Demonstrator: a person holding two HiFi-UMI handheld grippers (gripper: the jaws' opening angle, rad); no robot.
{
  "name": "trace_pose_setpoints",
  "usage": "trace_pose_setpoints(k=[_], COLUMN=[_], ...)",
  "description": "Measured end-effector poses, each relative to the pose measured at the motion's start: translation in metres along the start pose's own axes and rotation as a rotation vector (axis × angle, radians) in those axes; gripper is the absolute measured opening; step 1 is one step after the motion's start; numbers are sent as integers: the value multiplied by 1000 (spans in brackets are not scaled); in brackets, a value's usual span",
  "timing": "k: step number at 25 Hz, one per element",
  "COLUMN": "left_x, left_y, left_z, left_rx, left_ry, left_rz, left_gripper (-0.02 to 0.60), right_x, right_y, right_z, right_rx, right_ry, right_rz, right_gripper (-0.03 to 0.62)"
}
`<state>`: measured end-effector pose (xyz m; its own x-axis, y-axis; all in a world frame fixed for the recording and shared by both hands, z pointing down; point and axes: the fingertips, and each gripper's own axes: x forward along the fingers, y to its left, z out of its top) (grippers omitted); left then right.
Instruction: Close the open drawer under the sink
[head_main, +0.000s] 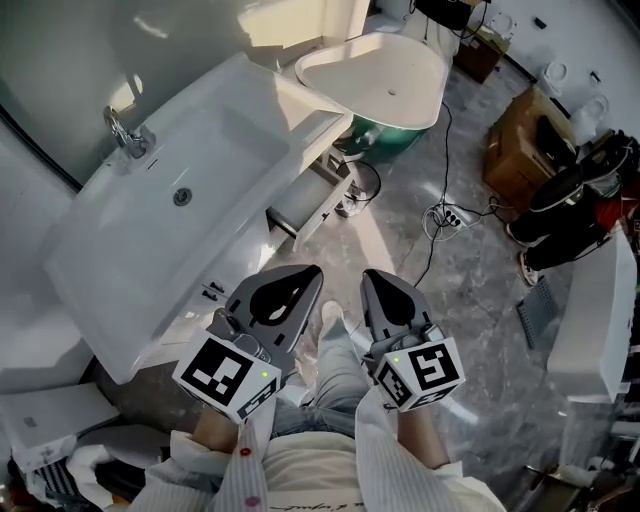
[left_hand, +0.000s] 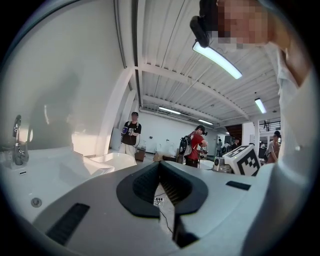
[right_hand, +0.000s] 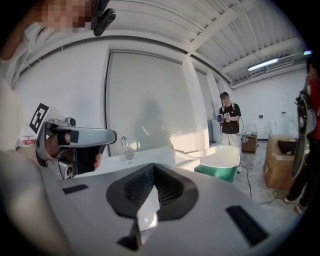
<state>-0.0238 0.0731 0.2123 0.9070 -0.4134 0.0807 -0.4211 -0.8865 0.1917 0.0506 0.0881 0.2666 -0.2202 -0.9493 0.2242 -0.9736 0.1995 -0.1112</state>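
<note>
A white sink (head_main: 150, 250) with a chrome faucet (head_main: 127, 134) fills the left of the head view. Under its right end a grey drawer (head_main: 306, 205) stands pulled out over the floor. My left gripper (head_main: 311, 271) and right gripper (head_main: 369, 276) are held side by side above the person's legs, below the drawer and apart from it. Both are shut with nothing between the jaws. The left gripper view shows its tips (left_hand: 160, 164) closed, with the sink top (left_hand: 50, 167) to the left. The right gripper view shows closed tips (right_hand: 152, 166) and the faucet (right_hand: 125, 147) beyond; the drawer is hidden there.
A white bathtub with a green outside (head_main: 385, 85) stands just beyond the drawer. A power strip with cables (head_main: 445, 215) lies on the marbled floor, and cardboard boxes (head_main: 520, 140) and dark bags (head_main: 580, 200) stand at the right. People (left_hand: 131, 131) stand far off.
</note>
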Motion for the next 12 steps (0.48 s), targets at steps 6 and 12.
trace_pose_setpoints(k=[6,12], left_x=[61,115], left_y=[34,67], left_z=[13,34], left_rx=[3,-6], left_ry=[-13,-26], left_rz=[54,142], left_gripper=[15,15], right_x=[53,101], right_y=[-44,-87], right_z=[19,47], right_rx=[-35,-60], right_ry=[15,21], right_rz=[77,163], right_gripper=[10,11])
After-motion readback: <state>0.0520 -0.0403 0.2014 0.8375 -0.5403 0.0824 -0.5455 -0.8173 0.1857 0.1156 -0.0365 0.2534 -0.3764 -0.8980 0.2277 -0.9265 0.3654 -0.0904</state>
